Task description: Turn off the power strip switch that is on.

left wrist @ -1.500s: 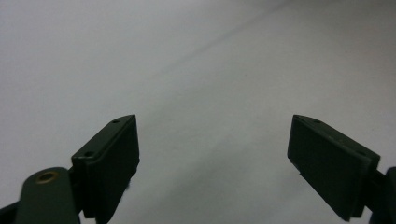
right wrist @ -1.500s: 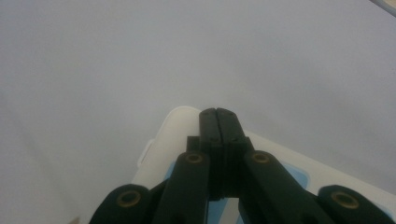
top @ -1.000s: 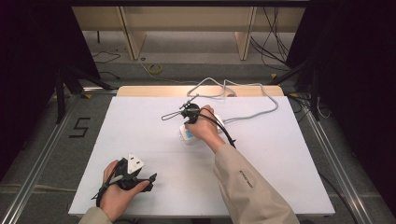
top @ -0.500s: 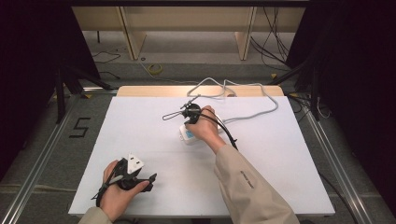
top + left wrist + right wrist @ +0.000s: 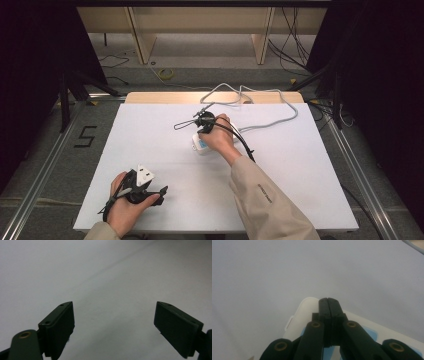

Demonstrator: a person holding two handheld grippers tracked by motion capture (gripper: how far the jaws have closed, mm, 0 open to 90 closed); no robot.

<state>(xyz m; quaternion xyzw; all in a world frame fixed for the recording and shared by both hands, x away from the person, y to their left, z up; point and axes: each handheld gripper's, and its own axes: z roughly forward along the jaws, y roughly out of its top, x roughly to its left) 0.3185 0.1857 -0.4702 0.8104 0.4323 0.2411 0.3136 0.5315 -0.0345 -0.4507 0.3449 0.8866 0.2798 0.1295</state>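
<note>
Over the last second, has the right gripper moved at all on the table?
No. In the high view the right gripper sits at the same spot over the white device, just below the table's wooden far edge, jaws shut.

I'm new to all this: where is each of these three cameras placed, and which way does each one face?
High view: sits above the person's side, facing forward and down on the white table; both forearms show, with the left gripper and right gripper.
Left gripper view: rides the left gripper, facing along its open jaws over bare table.
Right gripper view: rides the right gripper, facing along its shut jaws over the white rounded power strip with blue markings.
Shared: the high view and right gripper view both show that power strip.
</note>
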